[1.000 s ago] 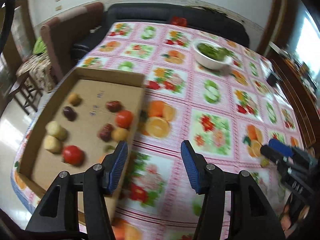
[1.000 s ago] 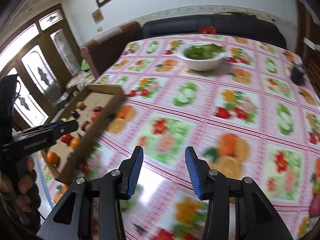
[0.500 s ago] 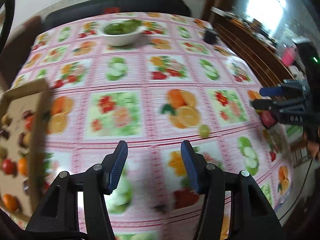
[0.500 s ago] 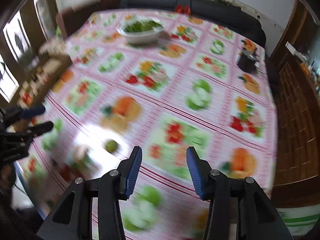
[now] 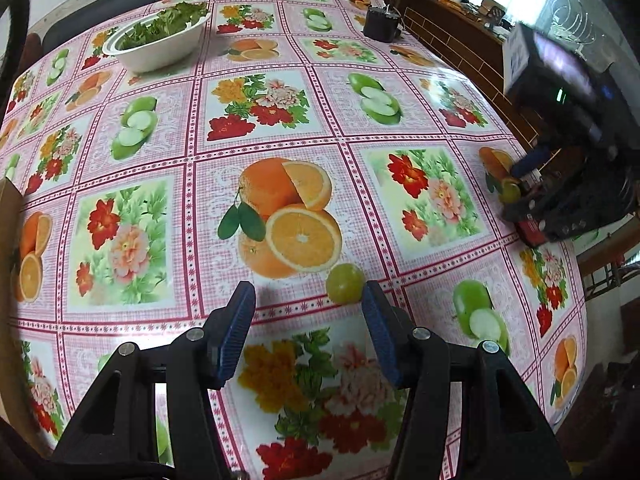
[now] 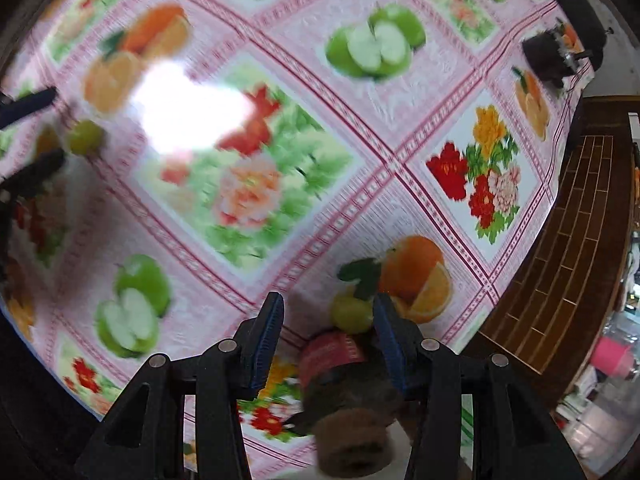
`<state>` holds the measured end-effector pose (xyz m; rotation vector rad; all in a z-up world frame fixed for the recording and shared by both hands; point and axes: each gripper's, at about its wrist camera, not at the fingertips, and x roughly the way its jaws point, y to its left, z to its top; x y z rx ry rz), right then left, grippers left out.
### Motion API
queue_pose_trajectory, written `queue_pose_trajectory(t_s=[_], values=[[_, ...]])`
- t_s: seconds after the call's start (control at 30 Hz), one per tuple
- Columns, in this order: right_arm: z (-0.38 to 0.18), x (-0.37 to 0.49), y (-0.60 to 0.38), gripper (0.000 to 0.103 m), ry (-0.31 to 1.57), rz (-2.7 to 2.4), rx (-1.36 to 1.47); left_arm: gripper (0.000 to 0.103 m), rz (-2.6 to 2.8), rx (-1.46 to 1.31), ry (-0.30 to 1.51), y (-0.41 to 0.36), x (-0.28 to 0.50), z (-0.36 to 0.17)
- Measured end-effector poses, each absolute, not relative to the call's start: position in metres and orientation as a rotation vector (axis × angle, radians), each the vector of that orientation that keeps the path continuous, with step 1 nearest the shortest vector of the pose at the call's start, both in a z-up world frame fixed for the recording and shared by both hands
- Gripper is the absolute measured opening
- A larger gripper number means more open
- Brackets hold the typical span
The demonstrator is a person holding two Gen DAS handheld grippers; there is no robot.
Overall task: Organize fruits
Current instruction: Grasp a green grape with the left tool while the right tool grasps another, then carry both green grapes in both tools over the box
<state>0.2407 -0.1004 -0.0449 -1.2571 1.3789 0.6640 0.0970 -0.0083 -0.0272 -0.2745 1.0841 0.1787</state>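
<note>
Two small green fruits lie loose on the bench, which is covered with a pink oilcloth (image 5: 420, 92) printed with fruit and flowers, and each gripper is lined up on one of them.

In the left wrist view, the left gripper (image 5: 308, 312) is spread, with nothing between its blue pads. A round green fruit (image 5: 345, 283) sits just beyond the tips, close against the right-hand finger. At the far right edge of the bench the right gripper (image 5: 532, 184) hangs over a second green fruit (image 5: 510, 192). A white bowl of greens (image 5: 156, 46) stands far left, and a sliver of a cardboard box (image 5: 8, 216) shows at the left edge.

In the right wrist view, the right gripper (image 6: 328, 316) is also spread, and its green fruit (image 6: 351, 312) lies between the tips, hard by the right finger; whether it touches is unclear. A dark red-banded object (image 6: 340, 364), too blurred to name, sits nearer the camera.

The step in hand looks like the approach before picking up. Next, each gripper would need to centre on its fruit, come down around it, and close gently, since round fruit on slick cloth may roll away.
</note>
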Motion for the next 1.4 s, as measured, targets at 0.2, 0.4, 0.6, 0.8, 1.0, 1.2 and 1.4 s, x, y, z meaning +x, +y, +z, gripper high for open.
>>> queue_pose_trajectory(t_s=[0.2, 0.4, 0.6, 0.8, 1.0, 1.2, 1.4], values=[[-0.064, 0.25, -0.114, 0.038, 1.437, 0.588, -1.366, 0.053, 0.16, -0.304, 1.099, -0.009, 0.108, -0.034], [-0.056, 0.246, -0.11, 0.024, 1.379, 0.6, -1.388, 0.018, 0.093, -0.277, 1.08, -0.018, 0.11, -0.036], [-0.016, 0.211, -0.094, 0.024, 1.225, 0.708, -1.27, 0.017, 0.103, -0.275, 1.058, -0.011, 0.094, -0.034], [0.02, 0.149, -0.076, 0.024, 1.067, 0.846, -1.093, 0.017, 0.122, -0.32, 1.018, 0.016, 0.052, -0.025], [0.034, 0.088, -0.064, 0.024, 1.003, 1.011, -0.883, 0.018, 0.176, -0.368, 0.982, 0.044, 0.011, -0.019], [0.031, 0.066, -0.061, 0.024, 0.973, 1.084, -0.641, 0.018, 0.301, -0.415, 0.956, 0.074, -0.026, -0.016], [0.016, 0.046, -0.047, 0.024, 0.963, 1.14, -0.447, 0.018, 0.448, -0.413, 0.943, 0.096, -0.055, -0.013]])
